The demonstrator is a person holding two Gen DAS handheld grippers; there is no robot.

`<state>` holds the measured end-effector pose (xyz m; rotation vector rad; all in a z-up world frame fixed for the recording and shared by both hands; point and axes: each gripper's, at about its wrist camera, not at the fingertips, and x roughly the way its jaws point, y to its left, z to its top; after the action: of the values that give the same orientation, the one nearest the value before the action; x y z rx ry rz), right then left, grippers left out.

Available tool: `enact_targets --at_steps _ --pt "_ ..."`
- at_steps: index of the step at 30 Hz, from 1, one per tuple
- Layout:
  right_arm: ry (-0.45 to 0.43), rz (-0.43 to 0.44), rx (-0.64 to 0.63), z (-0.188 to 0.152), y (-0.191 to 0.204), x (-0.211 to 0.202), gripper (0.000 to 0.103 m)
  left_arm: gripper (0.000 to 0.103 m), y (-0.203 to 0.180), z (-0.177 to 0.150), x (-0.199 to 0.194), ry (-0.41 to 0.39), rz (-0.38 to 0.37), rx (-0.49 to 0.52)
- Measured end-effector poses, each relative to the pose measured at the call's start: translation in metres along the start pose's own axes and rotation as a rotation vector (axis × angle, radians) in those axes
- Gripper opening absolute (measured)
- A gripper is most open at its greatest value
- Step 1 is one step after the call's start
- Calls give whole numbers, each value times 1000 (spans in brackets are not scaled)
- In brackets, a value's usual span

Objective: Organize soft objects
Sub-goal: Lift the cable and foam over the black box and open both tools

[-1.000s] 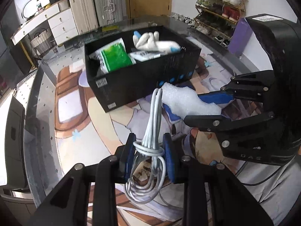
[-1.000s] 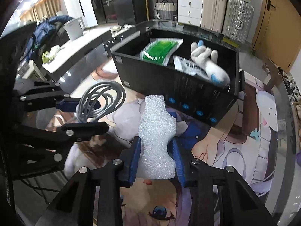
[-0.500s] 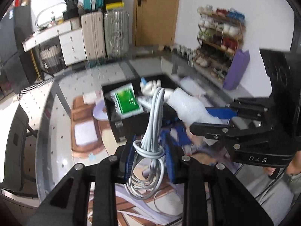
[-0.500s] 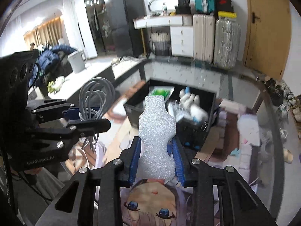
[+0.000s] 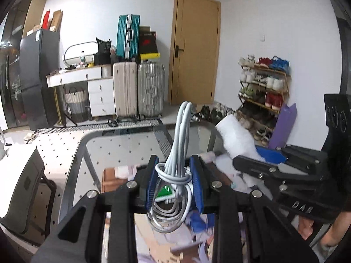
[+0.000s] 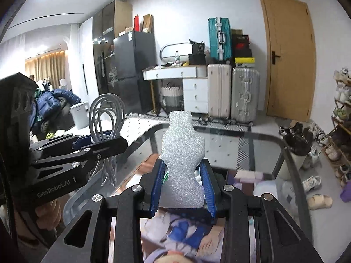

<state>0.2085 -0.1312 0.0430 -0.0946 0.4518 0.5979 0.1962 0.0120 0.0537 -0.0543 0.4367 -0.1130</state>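
Observation:
My left gripper [image 5: 174, 184] is shut on a coiled white cable [image 5: 177, 153] that stands up between its blue pads; the cable also shows in the right wrist view [image 6: 107, 118]. My right gripper [image 6: 183, 186] is shut on a white foam piece [image 6: 183, 151], seen from the left wrist view at the right [image 5: 237, 140]. Both grippers are raised high and tilted up, side by side. The black box is almost hidden behind the fingers; only a green packet [image 5: 164, 191] shows between the left pads.
A glass table [image 6: 252, 140] with a printed mat [image 6: 182, 241] lies below. Suitcases [image 5: 140, 92], a white desk [image 5: 76, 76], a door [image 5: 193, 48] and a shoe rack [image 5: 263, 92] stand behind. A fridge [image 6: 131, 70] is at the back left.
Both grippers have lifted and tilted upward with their loads. The black box has dropped out of sight below the fingers and the room now fills both views.

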Motion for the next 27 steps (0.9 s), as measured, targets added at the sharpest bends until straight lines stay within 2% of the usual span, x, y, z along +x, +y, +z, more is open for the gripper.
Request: enact_targets --at_steps 5,15,21,24,27 --pt "-23 -39 8 11 -7 14 34 28 4 7 10 -63 33 -19" --pt "6 -94 27 19 -26 58 34 28 9 5 40 -64 79 -37" --pt "72 -94 30 13 -31 94 34 28 13 -2 64 -12 67 -60" --pt "133 -86 50 5 -39 115 34 28 15 -3 74 7 62 -71" --pt "211 -71 80 -8 -48 137 34 28 18 -9 93 58 64 -85"
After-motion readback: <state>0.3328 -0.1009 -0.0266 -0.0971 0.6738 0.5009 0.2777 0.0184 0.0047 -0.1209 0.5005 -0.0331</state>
